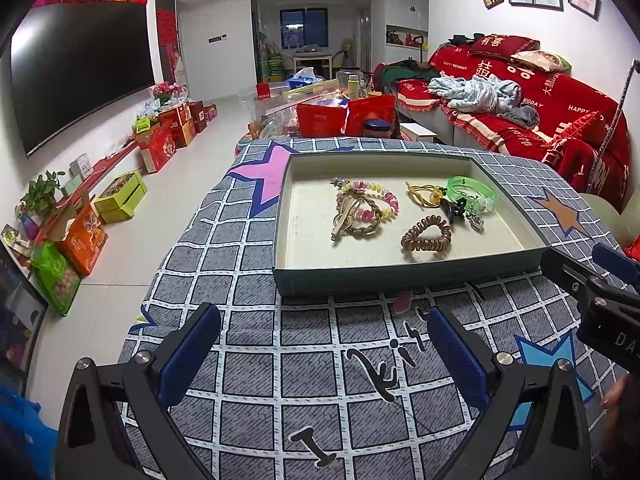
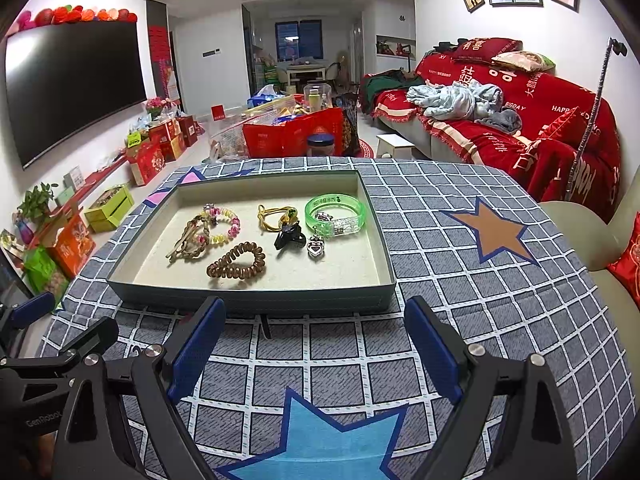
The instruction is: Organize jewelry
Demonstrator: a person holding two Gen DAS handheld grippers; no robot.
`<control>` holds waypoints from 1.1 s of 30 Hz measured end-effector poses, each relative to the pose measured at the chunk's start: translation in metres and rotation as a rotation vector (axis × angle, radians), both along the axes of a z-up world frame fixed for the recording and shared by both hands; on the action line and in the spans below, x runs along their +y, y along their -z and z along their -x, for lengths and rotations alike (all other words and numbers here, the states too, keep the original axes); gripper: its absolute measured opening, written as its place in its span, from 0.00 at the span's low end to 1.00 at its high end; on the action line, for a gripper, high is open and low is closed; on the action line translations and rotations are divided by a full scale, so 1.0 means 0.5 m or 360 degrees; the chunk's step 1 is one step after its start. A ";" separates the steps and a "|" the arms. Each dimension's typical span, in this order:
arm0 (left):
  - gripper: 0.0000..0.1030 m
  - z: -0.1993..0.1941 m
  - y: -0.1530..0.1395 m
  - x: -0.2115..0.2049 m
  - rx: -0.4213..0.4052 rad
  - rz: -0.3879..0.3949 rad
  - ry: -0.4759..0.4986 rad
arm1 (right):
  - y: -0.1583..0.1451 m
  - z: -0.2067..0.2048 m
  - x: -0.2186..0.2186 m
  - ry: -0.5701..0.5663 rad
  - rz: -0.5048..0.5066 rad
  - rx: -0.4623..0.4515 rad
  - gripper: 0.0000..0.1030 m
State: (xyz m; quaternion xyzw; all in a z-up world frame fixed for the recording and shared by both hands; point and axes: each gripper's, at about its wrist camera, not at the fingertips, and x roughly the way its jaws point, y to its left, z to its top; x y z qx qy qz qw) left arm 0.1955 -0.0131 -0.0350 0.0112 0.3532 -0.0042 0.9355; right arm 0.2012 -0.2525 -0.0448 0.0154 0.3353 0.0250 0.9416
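A shallow grey-green tray (image 1: 400, 274) (image 2: 256, 298) sits on the checked cloth and holds the jewelry. In it lie a green bangle (image 1: 474, 193) (image 2: 335, 216), a brown spiral hair tie (image 1: 426, 236) (image 2: 237, 261), a pink and yellow spiral bracelet over a braided tan band (image 1: 366, 210) (image 2: 208, 230), a yellow cord (image 1: 424, 194) (image 2: 274, 216), a black claw clip (image 1: 454, 207) (image 2: 289, 236) and a silver heart charm (image 2: 315, 245). My left gripper (image 1: 324, 354) is open and empty in front of the tray. My right gripper (image 2: 316, 344) is open and empty, also short of the tray's near wall.
The grey checked cloth with coloured stars (image 2: 496, 232) covers the table. A red sofa (image 2: 520, 120) stands to the right, a dark TV (image 1: 80, 72) on the left wall with boxes (image 1: 160, 140) on the floor below. Red bags (image 2: 292, 132) sit beyond the table's far edge.
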 end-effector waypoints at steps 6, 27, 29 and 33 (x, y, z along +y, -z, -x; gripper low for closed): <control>1.00 0.000 0.001 0.000 0.0003 0.0003 -0.0001 | 0.000 0.000 0.000 0.0000 0.0002 0.0000 0.90; 1.00 0.001 0.008 -0.005 0.0017 0.0006 -0.0007 | -0.003 0.001 -0.002 -0.0003 0.0000 -0.0004 0.90; 1.00 0.002 0.009 -0.006 0.0015 0.0005 -0.0008 | -0.002 0.001 -0.002 -0.0003 0.0001 -0.0004 0.90; 1.00 0.001 0.008 -0.005 0.0018 0.0003 -0.0006 | -0.002 0.002 -0.002 -0.0004 0.0000 -0.0004 0.90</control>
